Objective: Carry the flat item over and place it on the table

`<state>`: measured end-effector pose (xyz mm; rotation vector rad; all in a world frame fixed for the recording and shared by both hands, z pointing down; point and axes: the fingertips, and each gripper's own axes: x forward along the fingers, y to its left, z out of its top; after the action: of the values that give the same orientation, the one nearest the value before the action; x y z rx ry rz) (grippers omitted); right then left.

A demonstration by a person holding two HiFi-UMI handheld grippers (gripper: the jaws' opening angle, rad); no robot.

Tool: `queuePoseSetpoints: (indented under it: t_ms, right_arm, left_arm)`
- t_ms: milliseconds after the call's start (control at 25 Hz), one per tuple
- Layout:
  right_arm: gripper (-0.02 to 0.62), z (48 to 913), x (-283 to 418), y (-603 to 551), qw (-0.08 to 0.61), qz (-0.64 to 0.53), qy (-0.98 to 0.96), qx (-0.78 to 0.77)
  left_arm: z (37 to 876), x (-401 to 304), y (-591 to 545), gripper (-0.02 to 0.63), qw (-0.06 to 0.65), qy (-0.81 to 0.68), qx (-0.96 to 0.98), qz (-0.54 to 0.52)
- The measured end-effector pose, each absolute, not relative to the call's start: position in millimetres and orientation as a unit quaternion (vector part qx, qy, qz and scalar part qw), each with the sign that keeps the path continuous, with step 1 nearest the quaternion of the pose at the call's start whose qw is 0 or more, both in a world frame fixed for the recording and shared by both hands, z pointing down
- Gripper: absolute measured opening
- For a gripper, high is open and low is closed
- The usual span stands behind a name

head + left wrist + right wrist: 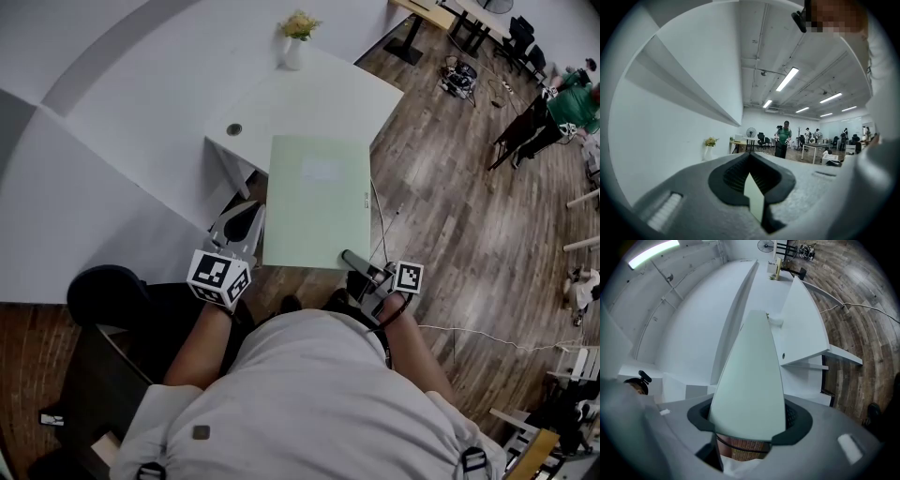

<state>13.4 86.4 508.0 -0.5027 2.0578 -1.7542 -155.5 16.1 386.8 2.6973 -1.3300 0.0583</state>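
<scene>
No readable words, numbers or brand names anywhere in this one. The pale green flat item (314, 202) shows a faint whitish patch near its far end and a tiny dark mark along its right edge, and both are too small and washed out to read. The cubes on the left gripper (251, 217) and the right gripper (354, 262) carry only black-and-white square patterns, with no letters or digits. The white worktop (319, 94) bears no legible print either.

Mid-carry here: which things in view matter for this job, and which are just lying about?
Job: green board, held by left hand-held gripper and right hand-held gripper; white table.
Lying about: flower vase, floor cables, office chairs.
</scene>
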Motion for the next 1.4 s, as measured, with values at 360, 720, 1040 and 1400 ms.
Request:
queuePoseSetpoints:
  t_ms: [360,720,1040,1400]
  right_arm:
    - [0.299,511,-1,70,0.181,-0.636,0.732,-0.165]
    - [0.299,517,-9,25,0.164,-0.641,0.735,-0.146]
    - [0.299,527,7,-22,0.145,-0.645,0.737,-0.137]
    - [0.299,527,45,-97,0.135,-0.647,0.742,-0.115]
  left_arm:
    - [386,-172,7,0.0,0.077,-0.457,0.886,0.014]
    - [395,-182,-19,0.0,0.083,-0.48,0.873,0.018]
    - [397,-167,-62,0.0,0.084,-0.497,0.864,0.025]
    - [403,-128,-136,0.0,0.089,-0.514,0.853,0.023]
